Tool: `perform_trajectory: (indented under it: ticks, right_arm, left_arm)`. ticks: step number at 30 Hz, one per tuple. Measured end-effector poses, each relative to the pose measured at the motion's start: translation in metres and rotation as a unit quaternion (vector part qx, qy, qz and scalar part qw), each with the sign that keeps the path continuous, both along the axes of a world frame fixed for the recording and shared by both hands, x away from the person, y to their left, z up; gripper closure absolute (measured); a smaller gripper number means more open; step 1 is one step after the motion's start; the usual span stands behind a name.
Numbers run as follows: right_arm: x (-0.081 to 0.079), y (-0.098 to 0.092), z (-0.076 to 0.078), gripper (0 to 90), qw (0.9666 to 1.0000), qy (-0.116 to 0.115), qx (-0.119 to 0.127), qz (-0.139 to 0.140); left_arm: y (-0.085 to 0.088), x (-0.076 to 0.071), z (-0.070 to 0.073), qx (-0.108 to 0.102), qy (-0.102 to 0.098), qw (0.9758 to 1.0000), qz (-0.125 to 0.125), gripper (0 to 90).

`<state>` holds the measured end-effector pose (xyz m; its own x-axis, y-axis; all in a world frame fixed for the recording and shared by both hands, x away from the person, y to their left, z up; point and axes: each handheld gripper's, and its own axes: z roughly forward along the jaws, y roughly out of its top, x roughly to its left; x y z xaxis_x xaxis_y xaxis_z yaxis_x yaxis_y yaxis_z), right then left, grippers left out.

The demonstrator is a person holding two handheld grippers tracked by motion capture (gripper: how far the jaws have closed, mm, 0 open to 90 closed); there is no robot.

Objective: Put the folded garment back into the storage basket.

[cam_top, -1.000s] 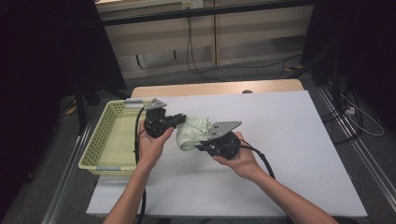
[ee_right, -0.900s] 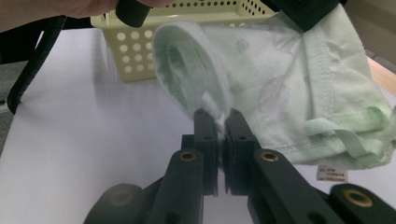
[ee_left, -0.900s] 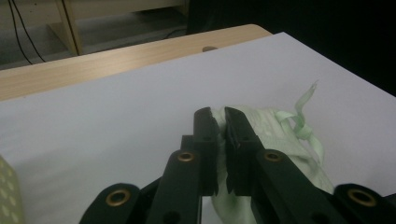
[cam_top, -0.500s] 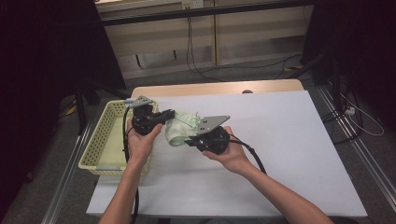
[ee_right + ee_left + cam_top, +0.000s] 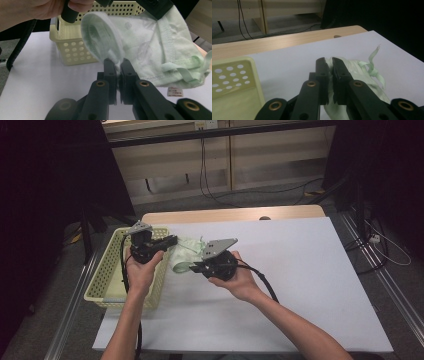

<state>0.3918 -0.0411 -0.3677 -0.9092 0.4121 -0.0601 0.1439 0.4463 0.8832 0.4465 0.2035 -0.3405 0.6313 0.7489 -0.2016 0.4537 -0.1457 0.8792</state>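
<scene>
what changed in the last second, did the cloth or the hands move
Both hand-held grippers, the left hand-held gripper and the right hand-held gripper, carried the pale green cloth leftward across the table, up to the yellow basket. Nothing was let go: both stay shut on the cloth, and the basket has not moved.

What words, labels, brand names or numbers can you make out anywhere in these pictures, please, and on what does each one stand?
No text can be read.
Small white tag at the hem of the pale green garment: reddish print, too small and blurred to read.
Yellow basket, white table, left gripper and right gripper: no lettering to be seen.
</scene>
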Motion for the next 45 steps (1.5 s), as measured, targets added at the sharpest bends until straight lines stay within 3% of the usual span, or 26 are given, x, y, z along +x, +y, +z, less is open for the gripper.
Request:
perform_trajectory:
  ticks: [14,37,45]
  right_arm:
    - [0.009,0.02,0.003,86.1,0.9999,0.0,0.012,0.011]
    - [0.02,0.053,0.01,86.1,0.9997,-0.006,0.015,0.02]
    - [0.025,0.06,0.011,86.1,0.9996,-0.003,0.015,0.025]
  left_arm:
    - [0.017,0.0,0.004,0.014,-0.012,0.9995,0.025,84.8]
    - [0.049,0.003,0.008,0.0,-0.017,0.9981,0.059,84.9]
    - [0.055,0.002,0.01,0.013,-0.021,0.9972,0.071,84.9]
